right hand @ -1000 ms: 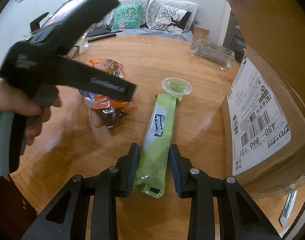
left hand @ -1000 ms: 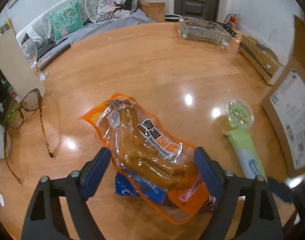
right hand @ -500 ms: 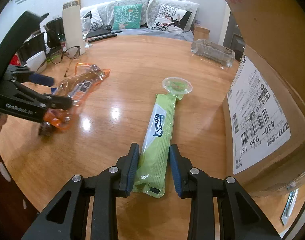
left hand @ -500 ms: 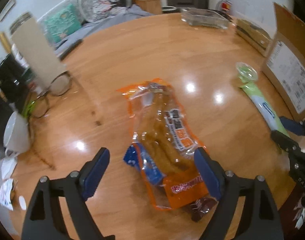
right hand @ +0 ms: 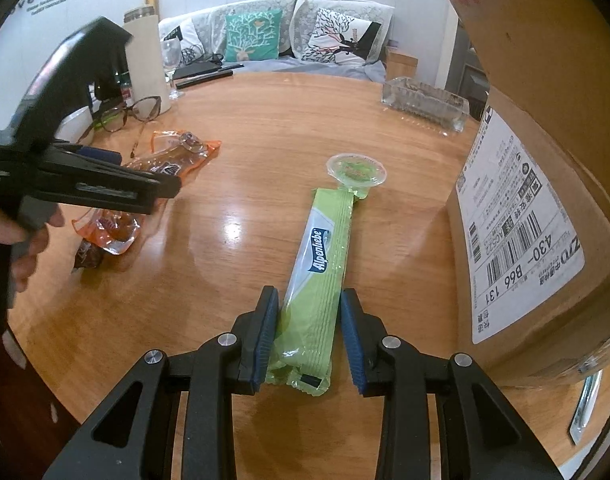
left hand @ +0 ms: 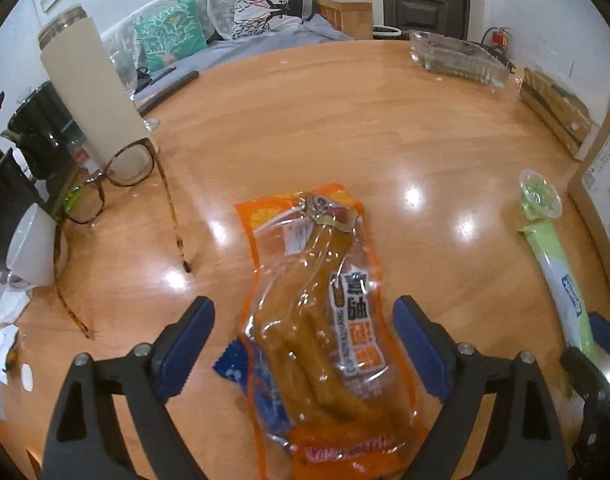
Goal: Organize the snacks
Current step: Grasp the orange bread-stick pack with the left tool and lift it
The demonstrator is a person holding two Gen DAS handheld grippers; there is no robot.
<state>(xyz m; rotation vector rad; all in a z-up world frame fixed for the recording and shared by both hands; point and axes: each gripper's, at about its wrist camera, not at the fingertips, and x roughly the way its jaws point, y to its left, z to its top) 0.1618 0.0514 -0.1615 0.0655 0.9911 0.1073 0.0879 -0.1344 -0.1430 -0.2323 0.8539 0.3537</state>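
Left wrist – left tool point(left hand: 301, 344) opening astride orange packet point(left hand: 321, 312); right tool point(right hand: 307, 336) clamping green stick point(right hand: 321, 268)

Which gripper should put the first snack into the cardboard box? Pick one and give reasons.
Right. The right gripper already straddles the green candy pack, which lies beside the cardboard box. The left gripper is opening around the orange snack bag, farther from the box.

The table point(right hand: 265, 140) is glossy orange-brown wood. The pouch point(left hand: 325, 320) is orange and clear over tan-brown contents. The candy stick point(right hand: 321, 256) is lime green with a blue-white logo. The cushion point(right hand: 252, 36) is teal, white-branched. The glasses point(left hand: 125, 168) are tortoiseshell.
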